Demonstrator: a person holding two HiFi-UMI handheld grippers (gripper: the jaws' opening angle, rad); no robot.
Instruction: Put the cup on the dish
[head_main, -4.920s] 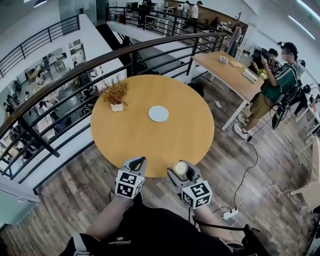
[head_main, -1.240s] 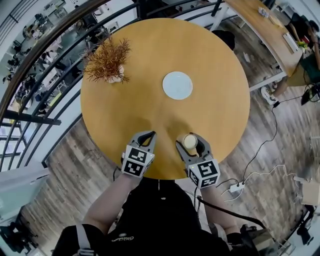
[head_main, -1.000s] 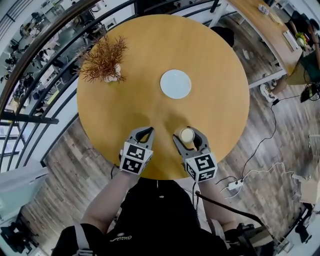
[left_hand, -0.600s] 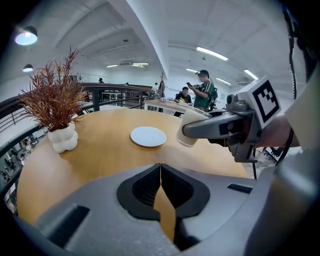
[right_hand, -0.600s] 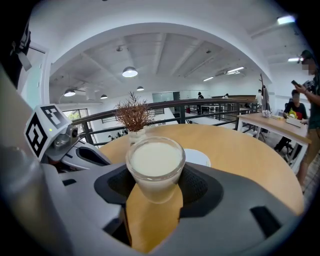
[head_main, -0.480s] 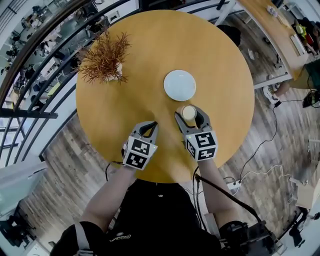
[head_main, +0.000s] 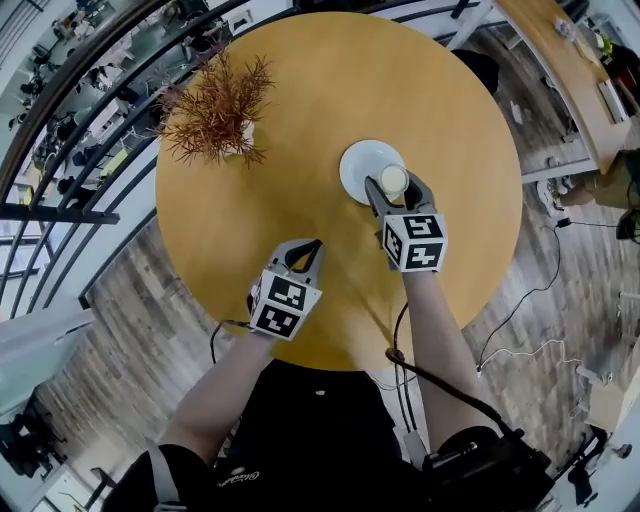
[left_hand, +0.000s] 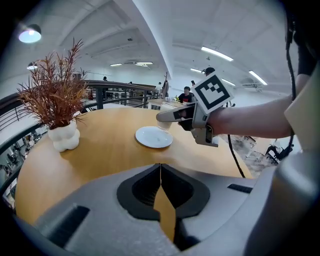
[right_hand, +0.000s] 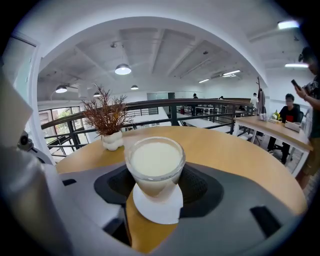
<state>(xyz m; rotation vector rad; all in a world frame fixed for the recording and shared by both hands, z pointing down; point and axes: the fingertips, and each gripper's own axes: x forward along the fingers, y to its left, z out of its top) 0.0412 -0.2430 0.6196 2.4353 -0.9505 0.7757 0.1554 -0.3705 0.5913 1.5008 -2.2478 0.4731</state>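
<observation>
Right gripper (head_main: 394, 183) clasps the cup (right_hand: 155, 161) over the dish (head_main: 357, 170), upper centre. Left gripper (head_main: 308, 246) closed, empty. Setting down and release seem left.

Your head camera looks steeply down from well above, taking in the whole round worktop (head_main: 300, 120) and the floor (head_main: 560, 300) round it. The camera on your left tool (head_main: 308, 247) sits low behind its jaws and faces across the worktop, catching the right tool (left_hand: 165, 119) from the side. The right tool's camera looks along its jaws towards the railing (right_hand: 65, 135), very near the cup (right_hand: 155, 162). All three views share the dish (head_main: 358, 170) and the plant (head_main: 215, 100).
</observation>
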